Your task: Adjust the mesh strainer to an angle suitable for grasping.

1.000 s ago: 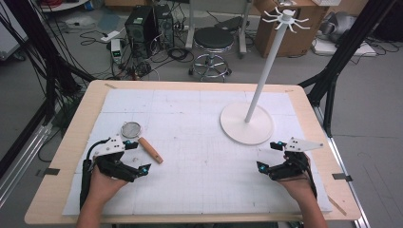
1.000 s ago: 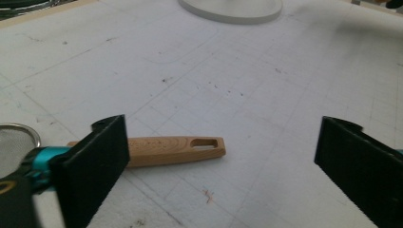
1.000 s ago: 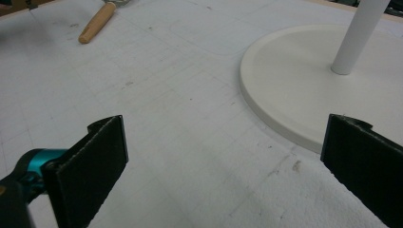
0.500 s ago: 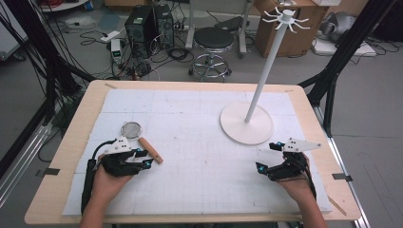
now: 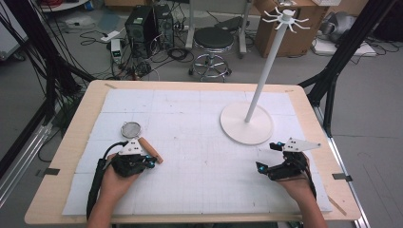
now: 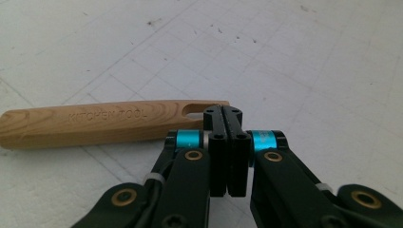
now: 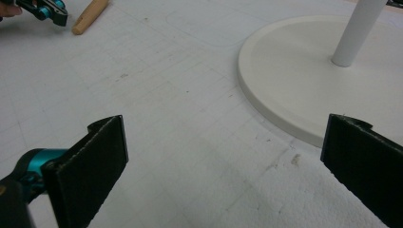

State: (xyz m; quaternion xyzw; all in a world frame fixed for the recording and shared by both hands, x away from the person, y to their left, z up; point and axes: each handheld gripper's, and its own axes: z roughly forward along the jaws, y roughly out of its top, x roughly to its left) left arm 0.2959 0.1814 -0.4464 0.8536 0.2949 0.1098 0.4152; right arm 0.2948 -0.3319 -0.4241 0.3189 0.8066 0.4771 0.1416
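Observation:
A small strainer lies left of centre on the white mat, with a round mesh head (image 5: 131, 128) and a wooden handle (image 5: 152, 152) stamped "KITCHEN TOOL" (image 6: 95, 121). My left gripper (image 5: 151, 161) is shut with nothing between its jaws. Its tips (image 6: 223, 111) sit right at the slotted end of the handle. My right gripper (image 5: 269, 156) rests at the right of the mat, near the white stand's round base (image 5: 240, 128). Its jaws stand wide open (image 7: 228, 171) and hold nothing. In the right gripper view the handle end (image 7: 90, 14) and the left gripper (image 7: 47, 9) show far off.
A tall white stand with a pole (image 5: 266, 71) and hooked top (image 5: 285, 19) rises from the base (image 7: 294, 71) at the right rear. The mat (image 5: 199, 156) covers a wooden table (image 5: 66, 156). A stool (image 5: 214, 40), computer cases and boxes stand on the floor behind.
My left hand has slid its gripper a little right and forward, up against the wooden handle. The right gripper has hardly moved.

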